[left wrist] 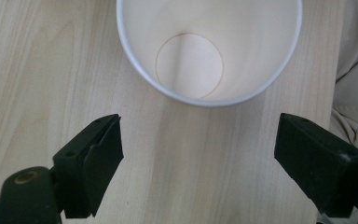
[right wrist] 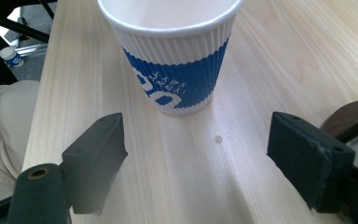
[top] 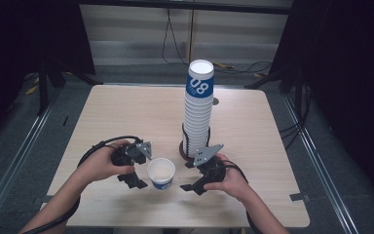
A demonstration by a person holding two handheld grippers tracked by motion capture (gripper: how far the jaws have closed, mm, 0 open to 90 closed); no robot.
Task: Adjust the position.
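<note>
The white ribbed paper cup with a blue band (top: 160, 173) stood empty on the pale wooden surface (top: 253, 126), likely light and crushable; best gripped gently mid-wall. The left gripper (top: 137, 176) and right gripper (top: 191, 176) were both spread wide, holding nothing.

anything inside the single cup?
No. The left gripper view looks straight into the cup, and its white bottom is bare.

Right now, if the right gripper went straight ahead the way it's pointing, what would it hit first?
Probably the single paper cup: it stands upright dead ahead of the open right gripper, with bare table between them.
</note>
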